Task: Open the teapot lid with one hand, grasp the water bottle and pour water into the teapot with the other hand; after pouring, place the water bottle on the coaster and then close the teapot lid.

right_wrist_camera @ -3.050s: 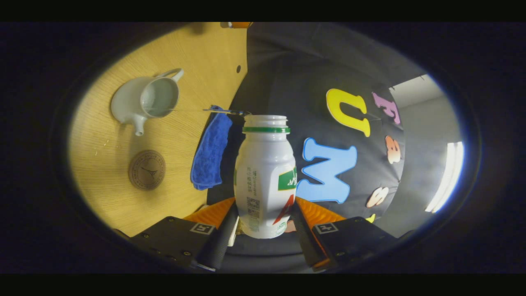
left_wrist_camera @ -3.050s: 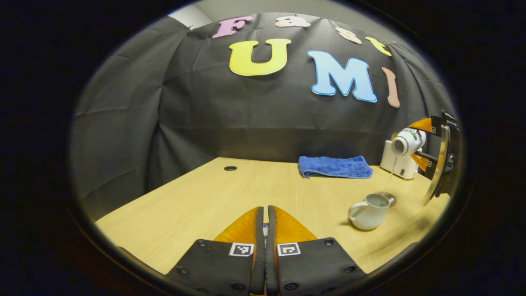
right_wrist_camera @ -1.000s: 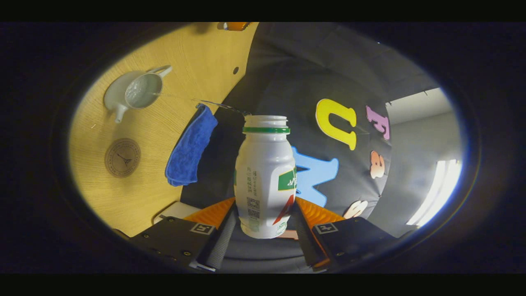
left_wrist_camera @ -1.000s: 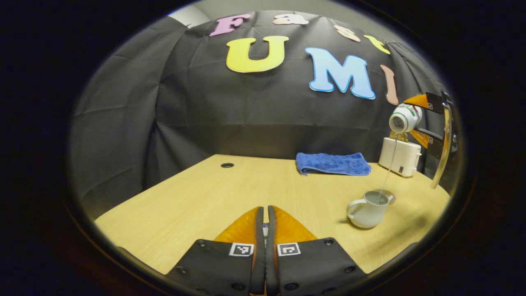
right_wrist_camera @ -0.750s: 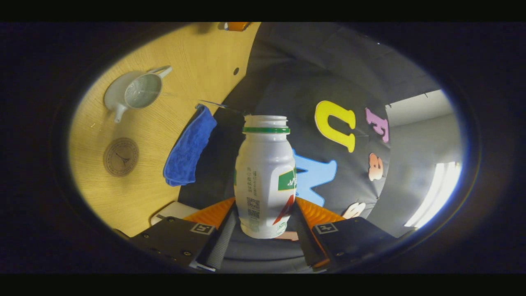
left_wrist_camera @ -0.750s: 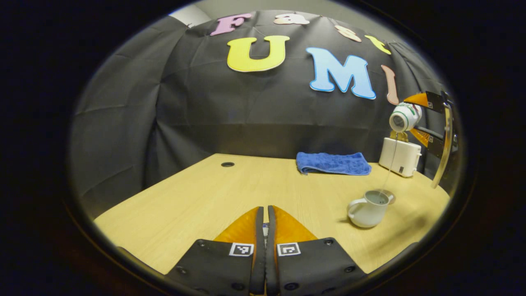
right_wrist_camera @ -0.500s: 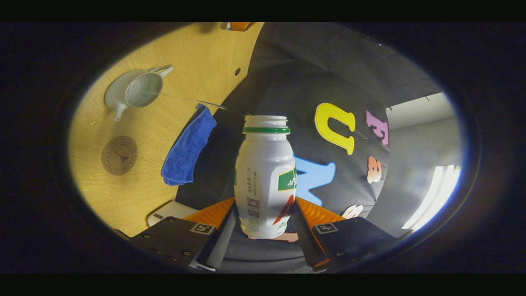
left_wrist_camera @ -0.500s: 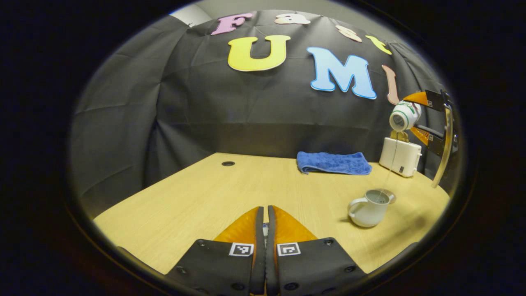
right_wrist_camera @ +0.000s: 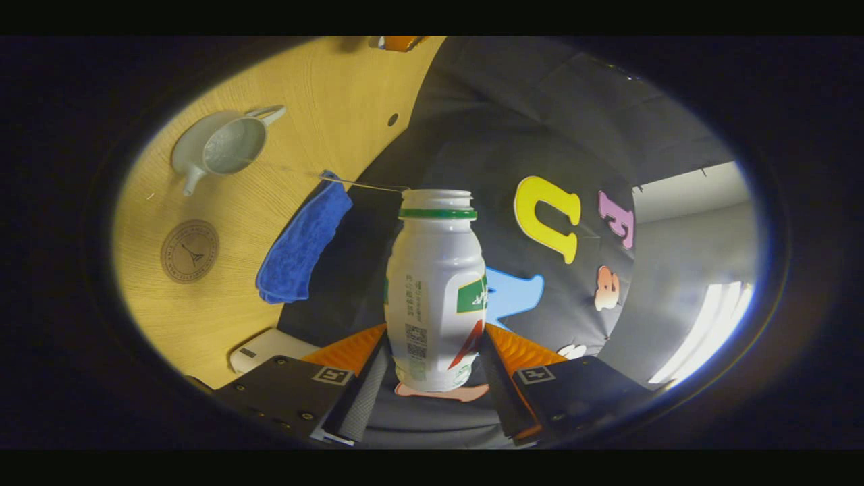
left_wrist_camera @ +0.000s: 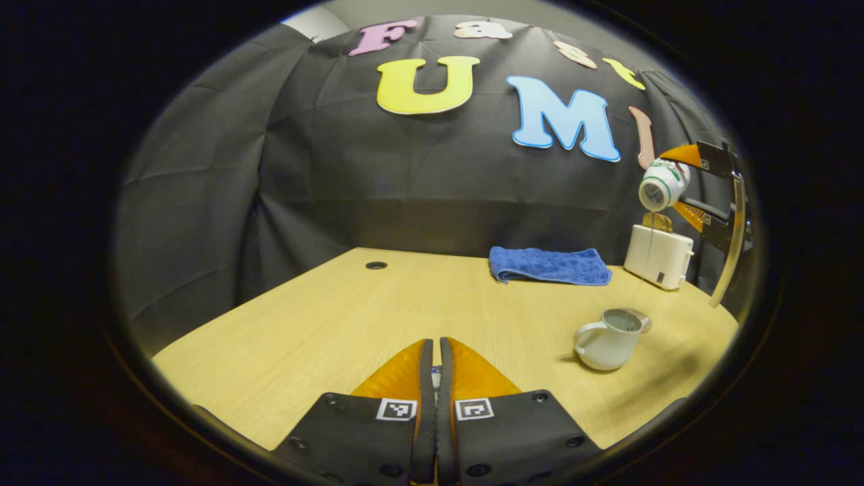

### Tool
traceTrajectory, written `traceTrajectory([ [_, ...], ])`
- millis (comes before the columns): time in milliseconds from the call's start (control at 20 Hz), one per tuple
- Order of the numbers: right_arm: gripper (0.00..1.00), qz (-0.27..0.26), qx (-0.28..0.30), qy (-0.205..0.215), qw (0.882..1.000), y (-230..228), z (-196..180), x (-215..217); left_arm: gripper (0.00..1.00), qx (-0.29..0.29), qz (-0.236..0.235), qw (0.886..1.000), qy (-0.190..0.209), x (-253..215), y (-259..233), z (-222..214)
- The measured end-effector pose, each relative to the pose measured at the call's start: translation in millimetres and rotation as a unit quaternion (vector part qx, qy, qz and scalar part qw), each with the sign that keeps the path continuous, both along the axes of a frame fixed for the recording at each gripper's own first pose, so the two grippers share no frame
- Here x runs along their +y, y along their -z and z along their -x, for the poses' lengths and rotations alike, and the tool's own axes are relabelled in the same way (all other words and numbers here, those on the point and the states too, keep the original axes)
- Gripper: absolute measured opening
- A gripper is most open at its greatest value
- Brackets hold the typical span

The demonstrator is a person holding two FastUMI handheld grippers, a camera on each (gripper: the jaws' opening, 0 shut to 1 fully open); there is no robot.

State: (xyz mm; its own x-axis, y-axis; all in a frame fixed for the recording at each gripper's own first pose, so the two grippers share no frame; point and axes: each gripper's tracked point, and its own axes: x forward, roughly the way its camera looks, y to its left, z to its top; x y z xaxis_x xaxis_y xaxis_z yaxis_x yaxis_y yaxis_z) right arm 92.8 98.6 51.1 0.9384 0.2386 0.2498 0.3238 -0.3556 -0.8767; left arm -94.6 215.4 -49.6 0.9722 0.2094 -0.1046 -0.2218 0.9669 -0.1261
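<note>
One white water bottle (right_wrist_camera: 435, 290), uncapped, green-ringed at the neck, pinched low on its body between both fingers of the right gripper (right_wrist_camera: 435, 378); tipped well over, high above the right side of the table, also seen in the left gripper view (left_wrist_camera: 663, 185). Thin stream of water from the mouth (right_wrist_camera: 324, 177) reaching toward the open white teapot (right_wrist_camera: 219, 148), far below and lidless, water visible inside. Round brown coaster (right_wrist_camera: 190, 251) just beside the teapot on the wooden table (right_wrist_camera: 317, 94), apart from it. Folded blue towel (left_wrist_camera: 550, 265) at the far edge, a white box (left_wrist_camera: 658, 256) to its right.

Bottle probably light plastic, lighter as it empties, smooth and somewhat squeezable; a grip around the lower body seems sound, though too hard a squeeze could dent it. Teapot likely ceramic, so fragile.

Left gripper (left_wrist_camera: 433, 368) near the front of the table, fingers pressed together on something small between them, perhaps the lid, too hidden to tell.
</note>
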Motion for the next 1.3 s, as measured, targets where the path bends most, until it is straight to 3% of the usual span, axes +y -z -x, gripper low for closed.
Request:
traceTrajectory([
  [350, 0.73, -0.019, 0.01, -0.011, 1.0, 3.1, -2.4, 1.7, 0.11, -0.001, 0.004, 1.0, -0.001, -0.6, 1.5, 0.0],
  [550, 0.73, -0.117, 0.081, -0.01, 0.99, 41.7, -2.5, -1.8, 0.07, -0.002, 0.01, 1.0, 0.007, -3.1, 2.9, -0.3],
  [750, 0.73, -0.221, 0.145, 0.008, 0.965, 93.8, -17.9, -16.6, 0.11, -0.016, 0.007, 1.0, 0.018, -5.1, -6.8, 1.5],
  [1050, 0.73, -0.432, 0.241, 0.011, 0.869, 138.3, -6.6, -23.8, 0.07, -0.044, -0.004, 0.998, 0.047, -36.1, -36.6, -3.7],
  [1150, 0.73, -0.498, 0.266, 0.01, 0.825, 145.0, -3.6, -27.2, 0.11, -0.061, -0.001, 0.996, 0.065, -51.5, -52.6, -10.4],
  [1300, 0.73, -0.596, 0.301, 0.007, 0.744, 148.5, 8.7, -38.1, 0.07, -0.089, 0.0, 0.991, 0.098, -81.3, -76.8, -23.3],
])
